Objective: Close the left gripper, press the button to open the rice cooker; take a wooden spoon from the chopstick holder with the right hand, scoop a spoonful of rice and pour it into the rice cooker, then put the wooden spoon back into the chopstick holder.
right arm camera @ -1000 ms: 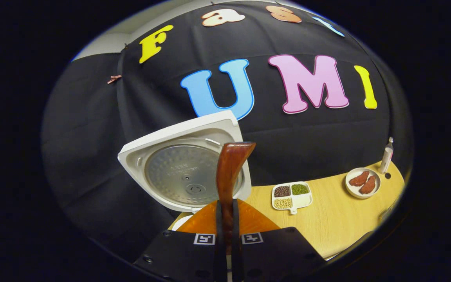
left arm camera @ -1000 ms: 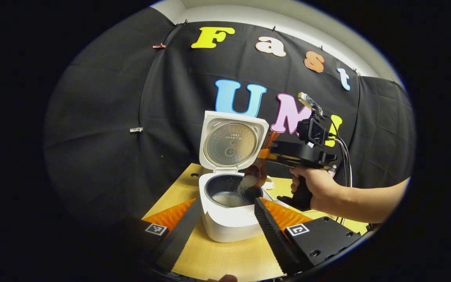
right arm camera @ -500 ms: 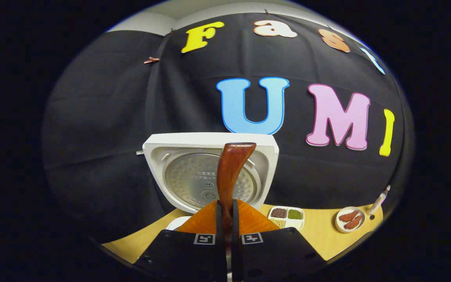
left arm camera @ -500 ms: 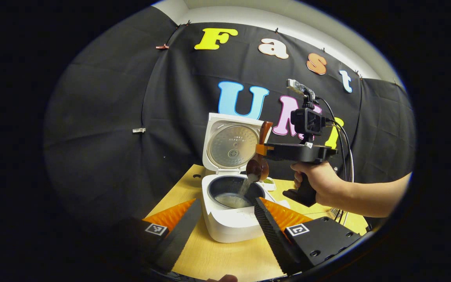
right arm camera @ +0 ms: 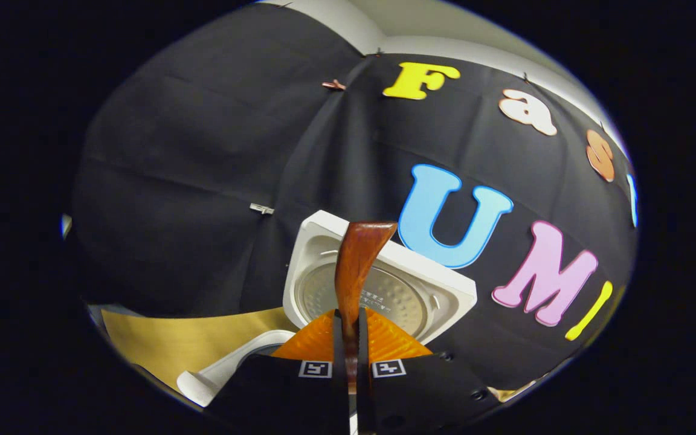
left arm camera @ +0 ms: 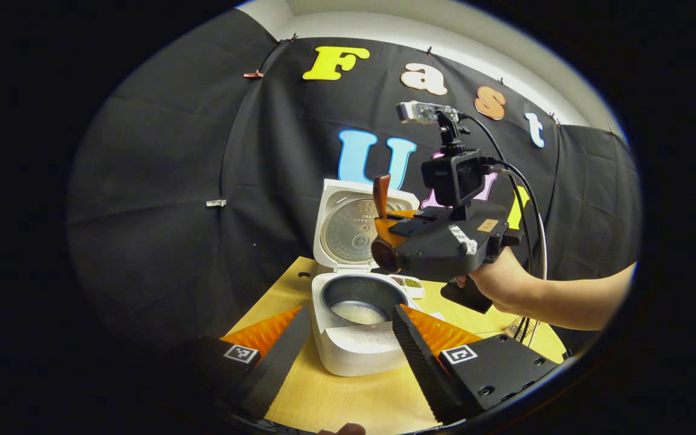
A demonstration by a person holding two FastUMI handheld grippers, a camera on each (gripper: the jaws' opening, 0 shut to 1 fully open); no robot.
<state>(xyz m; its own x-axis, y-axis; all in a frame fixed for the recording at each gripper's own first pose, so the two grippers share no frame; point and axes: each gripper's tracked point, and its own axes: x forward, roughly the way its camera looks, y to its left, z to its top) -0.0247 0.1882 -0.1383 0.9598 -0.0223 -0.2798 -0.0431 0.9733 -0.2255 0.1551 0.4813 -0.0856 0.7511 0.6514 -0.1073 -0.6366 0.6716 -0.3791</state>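
Note:
The white rice cooker point(left arm camera: 354, 350) stands on the wooden table with its lid point(left arm camera: 354, 226) upright, and white rice point(left arm camera: 359, 312) lies in the dark inner pot. My left gripper point(left arm camera: 348, 356) is open, its fingers spread to either side of the cooker's front. A hand holds my right gripper point(left arm camera: 393, 232) above and to the right of the pot, shut on the wooden spoon point(left arm camera: 382, 199), handle up and bowl low. In the right gripper view the spoon handle point(right arm camera: 357, 266) rises between the shut fingers of my right gripper point(right arm camera: 351, 338), in front of the lid point(right arm camera: 396, 290).
A small divided dish point(left arm camera: 407, 283) of beans sits on the table point(left arm camera: 336, 399) behind the cooker. The person's forearm point(left arm camera: 571, 299) reaches in from the right. Cables hang from the right gripper. The black cloth wall stands close behind the cooker.
The stream of rice from the spoon into the pot has stopped. My right gripper has risen and swung round with the spoon, lifting it clear of the pot. The left gripper has hardly moved.

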